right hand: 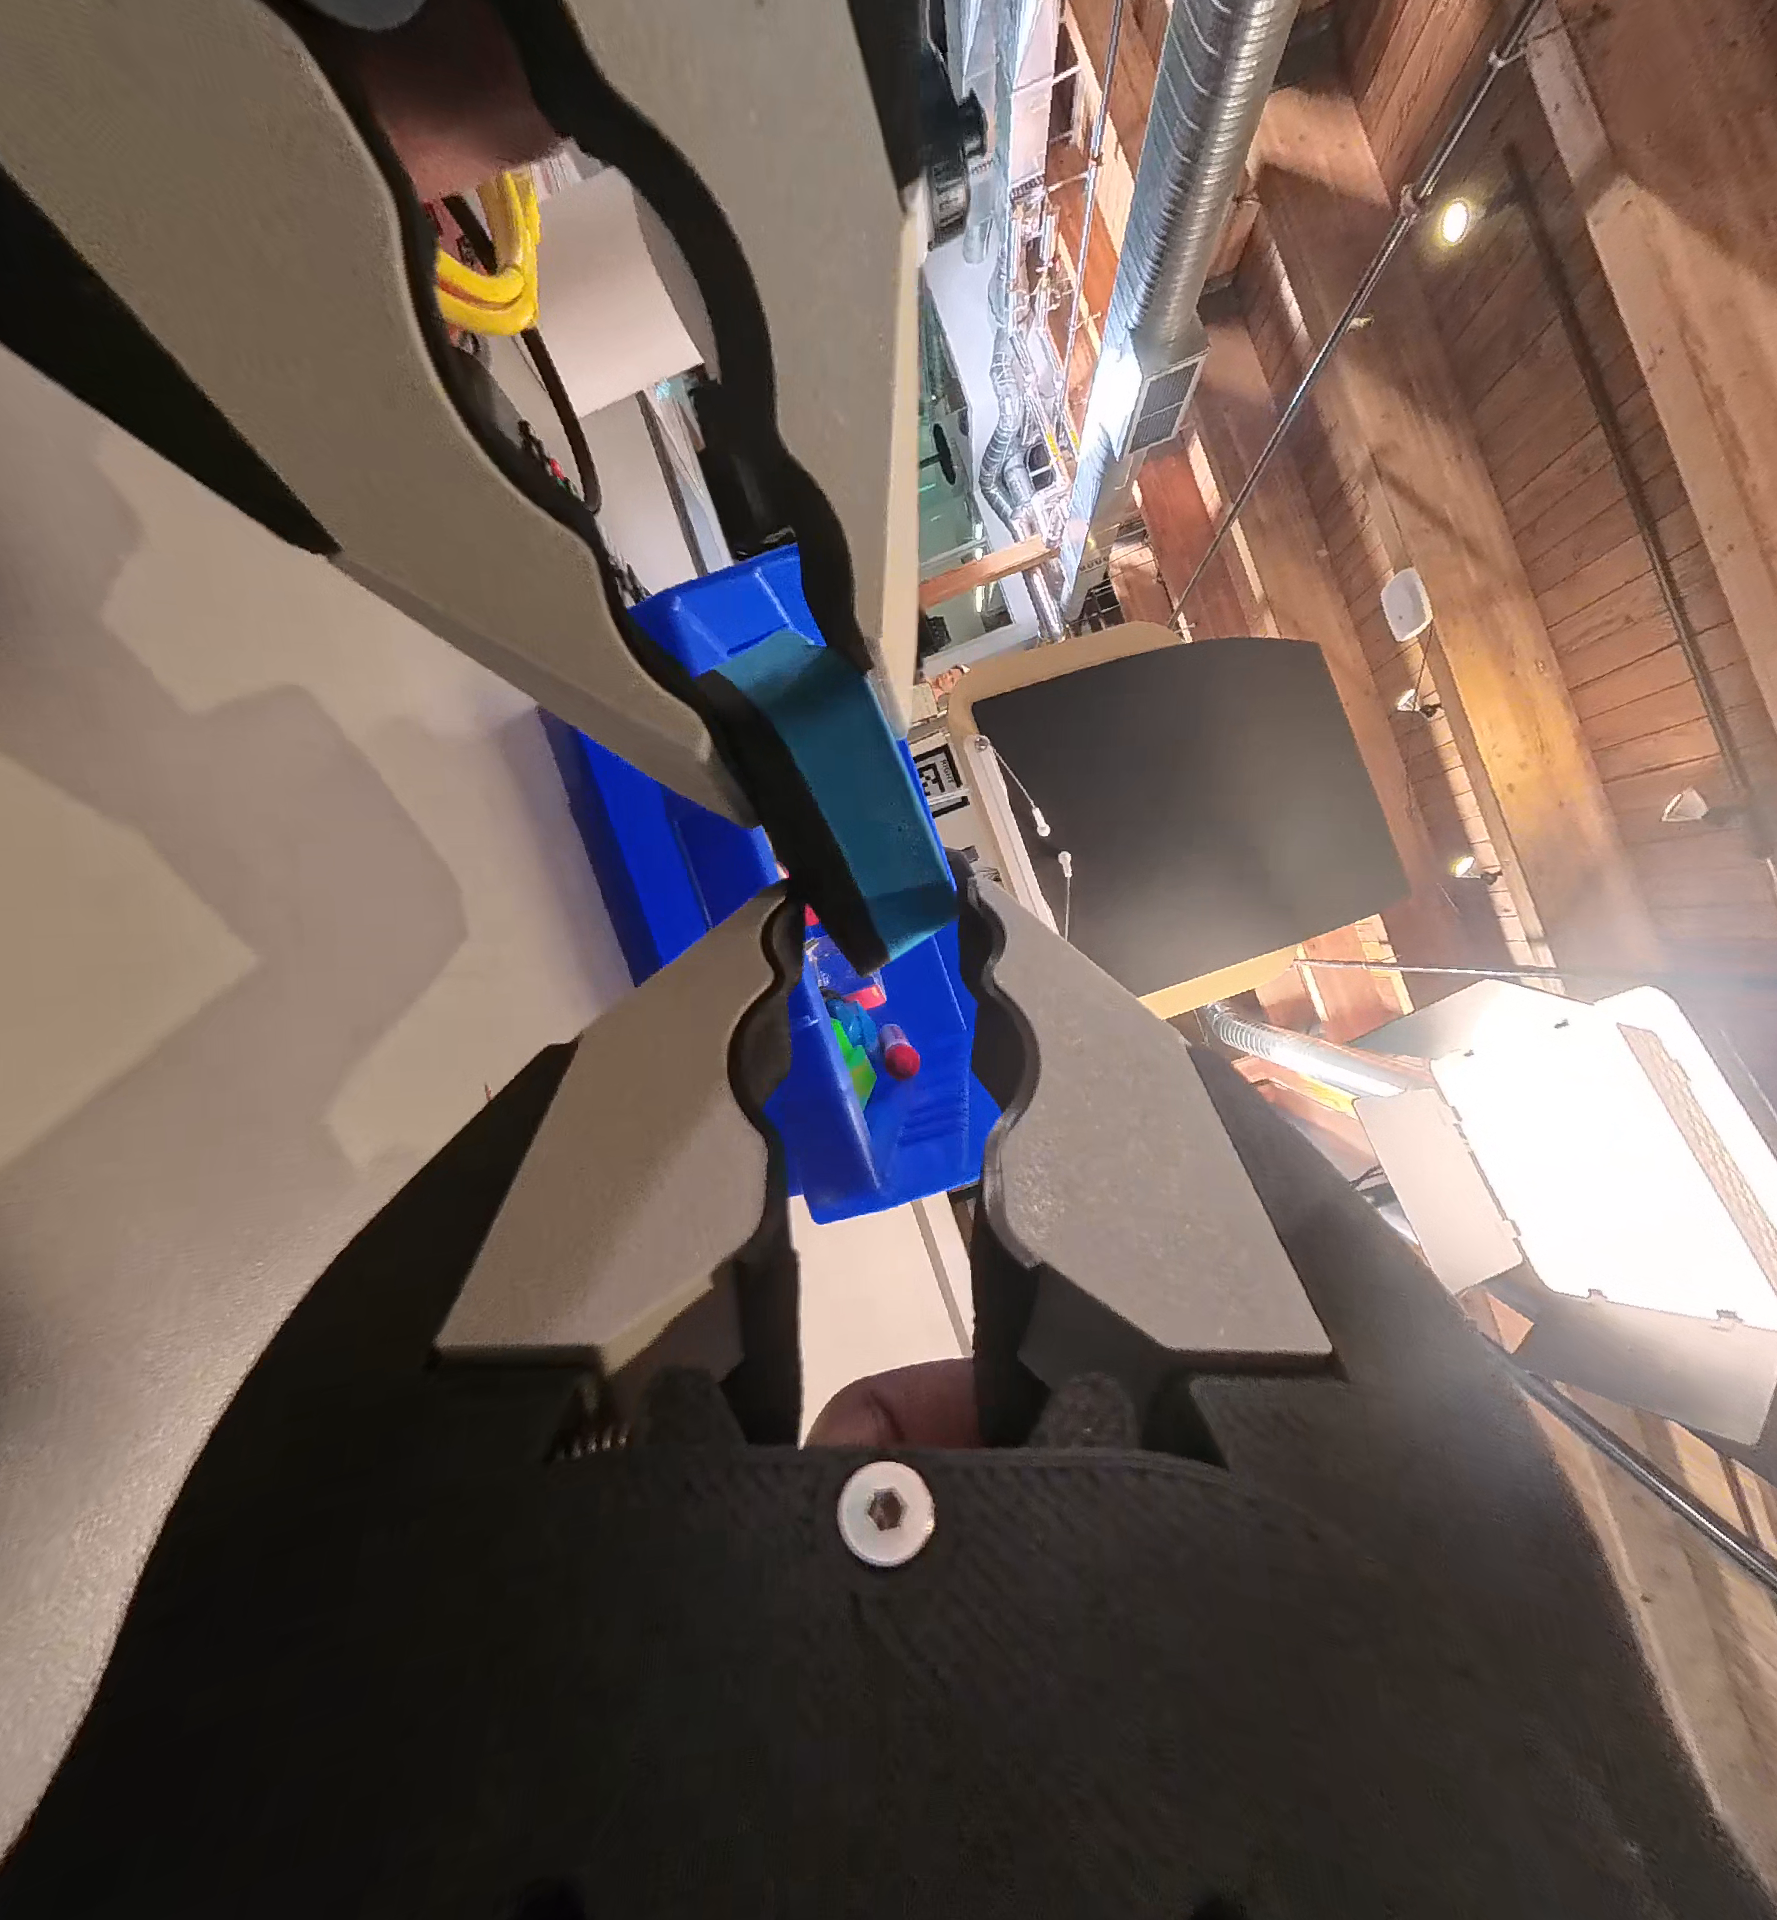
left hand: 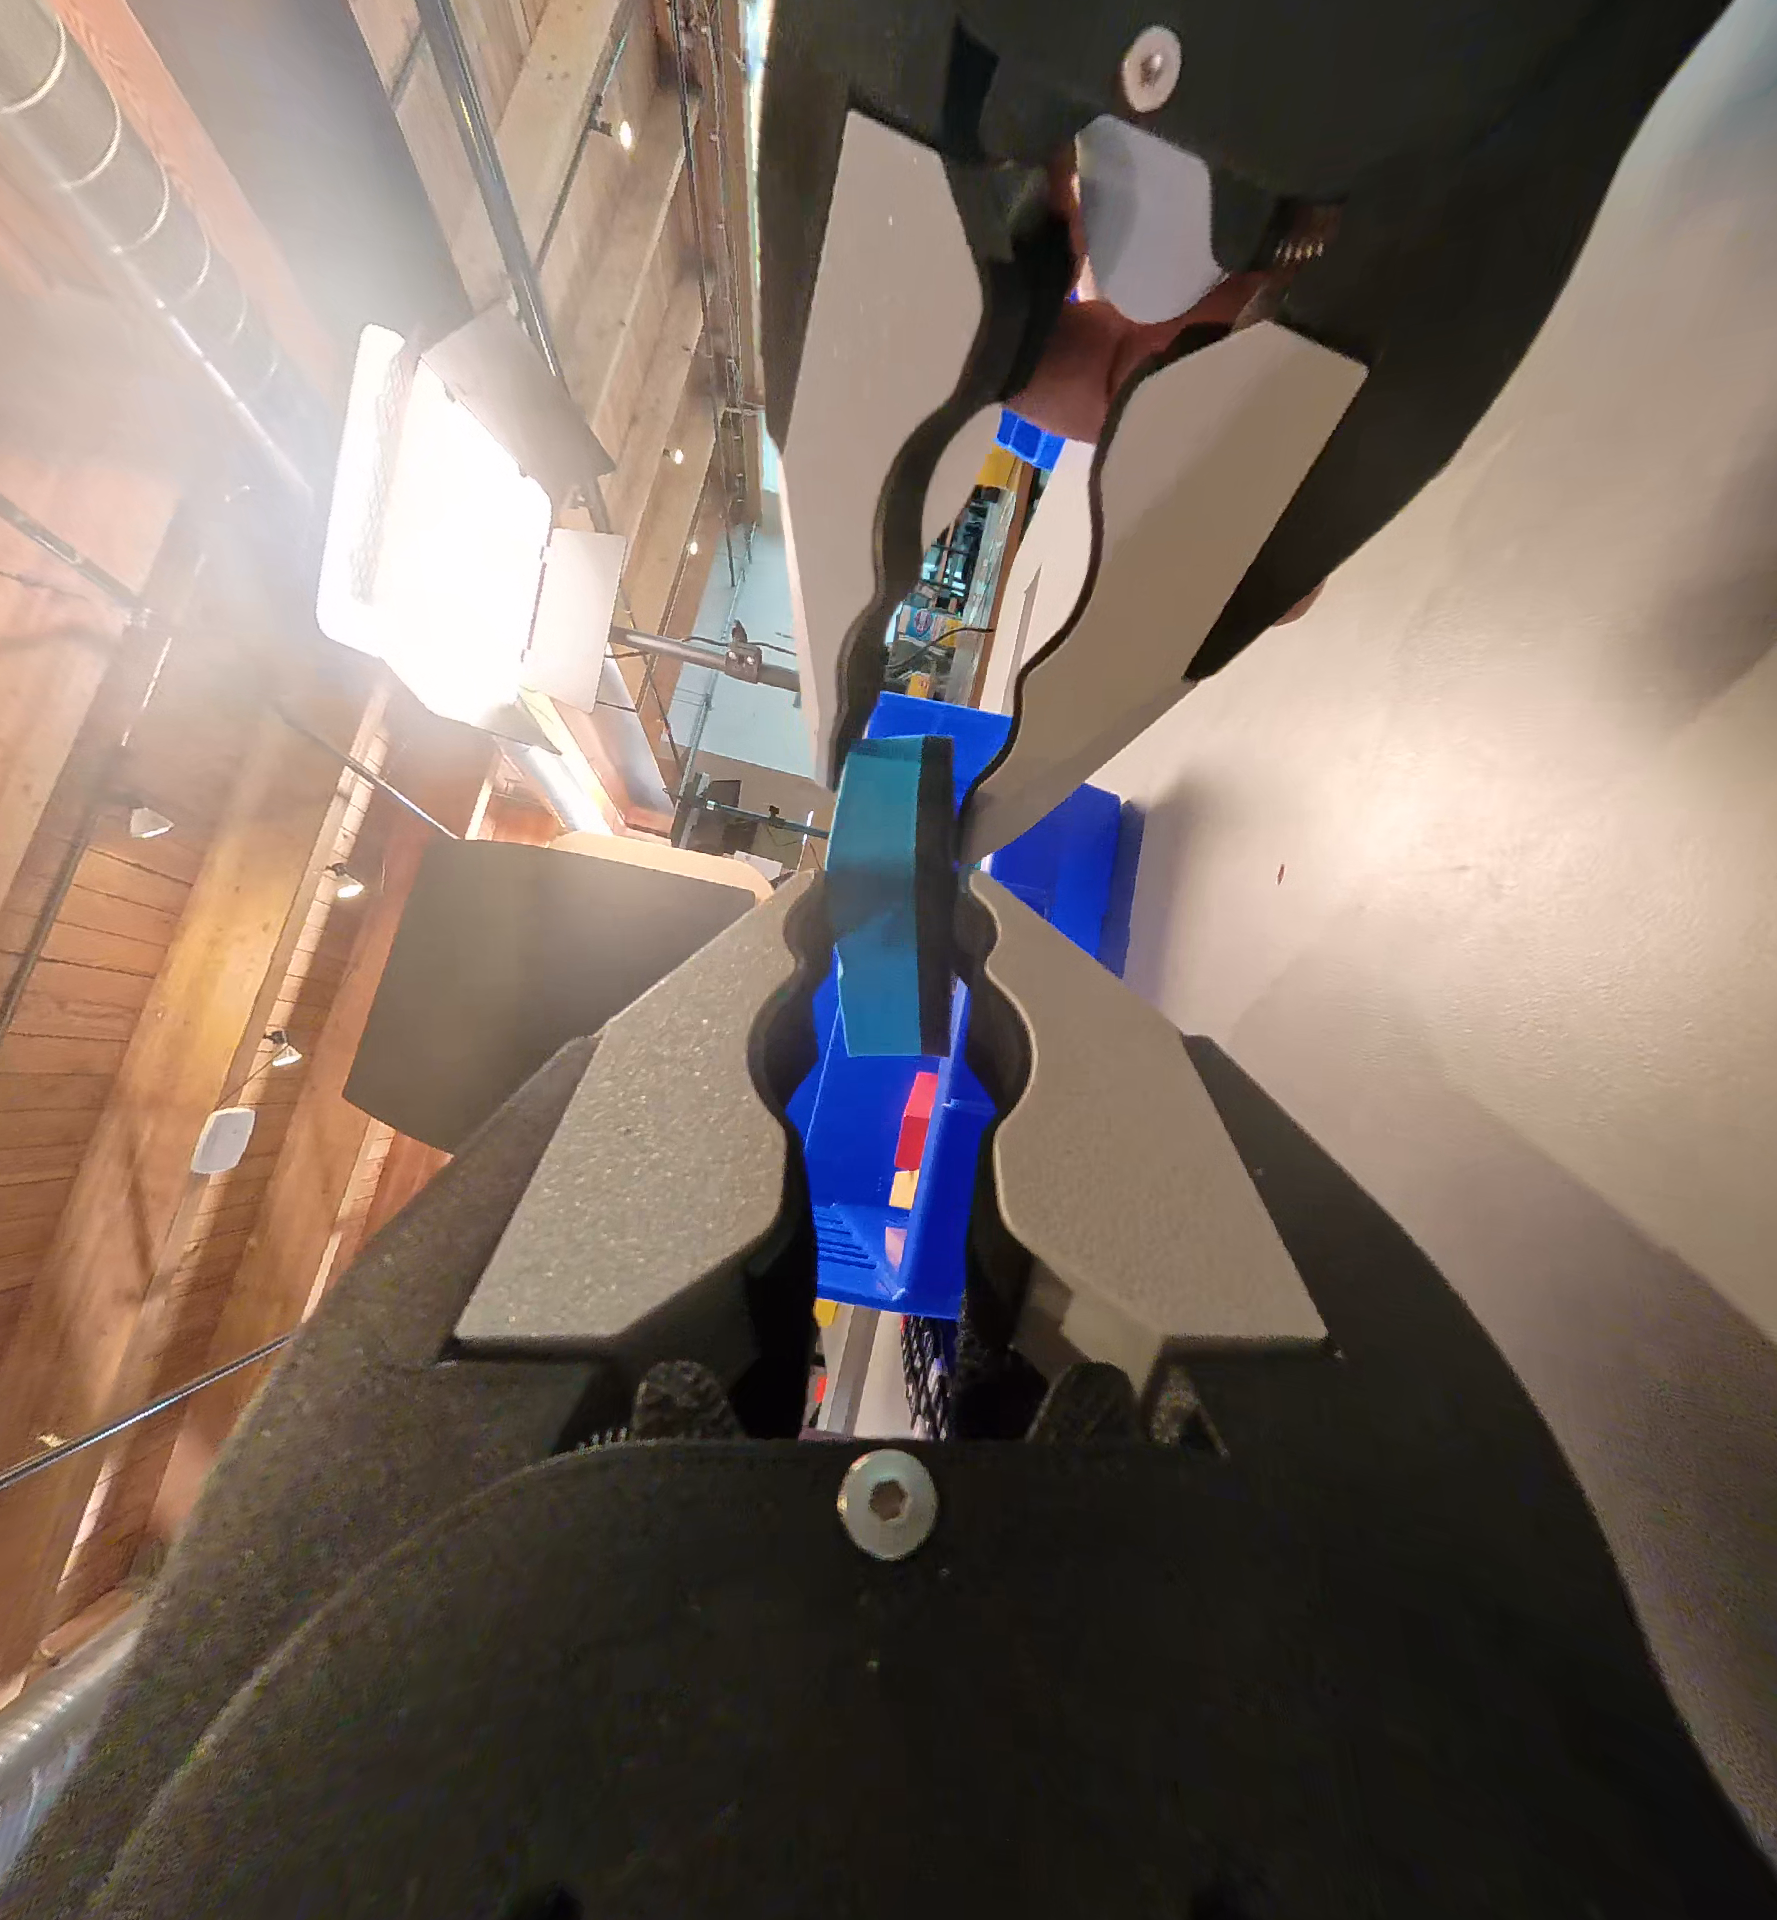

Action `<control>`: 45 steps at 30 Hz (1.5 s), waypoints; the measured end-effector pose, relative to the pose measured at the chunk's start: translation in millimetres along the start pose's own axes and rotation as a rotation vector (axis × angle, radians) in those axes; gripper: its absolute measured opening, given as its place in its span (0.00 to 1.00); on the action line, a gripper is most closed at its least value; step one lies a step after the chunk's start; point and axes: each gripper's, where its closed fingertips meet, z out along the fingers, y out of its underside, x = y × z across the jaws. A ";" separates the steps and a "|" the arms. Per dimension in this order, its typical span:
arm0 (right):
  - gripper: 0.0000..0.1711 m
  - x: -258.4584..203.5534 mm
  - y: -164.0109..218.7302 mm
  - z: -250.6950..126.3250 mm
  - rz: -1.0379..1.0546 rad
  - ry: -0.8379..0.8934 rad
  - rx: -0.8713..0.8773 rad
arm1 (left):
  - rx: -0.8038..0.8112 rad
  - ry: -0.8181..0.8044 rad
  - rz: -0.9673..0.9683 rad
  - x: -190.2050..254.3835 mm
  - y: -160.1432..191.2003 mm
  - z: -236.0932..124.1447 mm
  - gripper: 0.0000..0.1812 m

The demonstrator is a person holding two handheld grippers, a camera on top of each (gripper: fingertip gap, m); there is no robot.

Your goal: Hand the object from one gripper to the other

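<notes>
A curved teal foam piece with a black side [left hand: 873, 862] sits between two grippers that face each other tip to tip above a white table. My left gripper [left hand: 889, 888] is shut on it, and the piece reaches deep into its jaws. It also shows in the right wrist view [right hand: 842, 800], held by the left gripper [right hand: 816, 758] at the top. My right gripper [right hand: 876, 902] has its jaws around the piece's free end with a thin gap on one side. It comes in from the top of the left wrist view [left hand: 910, 790].
A blue bin [left hand: 1060, 883] [right hand: 697, 862] with small coloured items stands on the white table [left hand: 1486, 935] behind the grippers. A bright light panel [left hand: 427, 520] [right hand: 1642, 1143] and a black board [left hand: 531, 987] stand beyond. Both views are rolled sideways. Less than 4 cm separates the two grippers' tips.
</notes>
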 end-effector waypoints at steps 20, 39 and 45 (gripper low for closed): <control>0.16 46.3 6.4 -7.8 0.062 0.231 -0.033 | 0.182 0.210 -1.342 -39.8 2.0 0.0 0.40; 0.16 33.8 -15.9 -10.9 -0.071 0.219 0.056 | 0.391 0.643 -2.136 -34.6 -2.3 -5.1 0.19; 0.16 30.0 -15.4 -9.7 -0.001 0.178 0.069 | 0.414 0.583 -2.087 -38.5 1.4 -6.4 0.17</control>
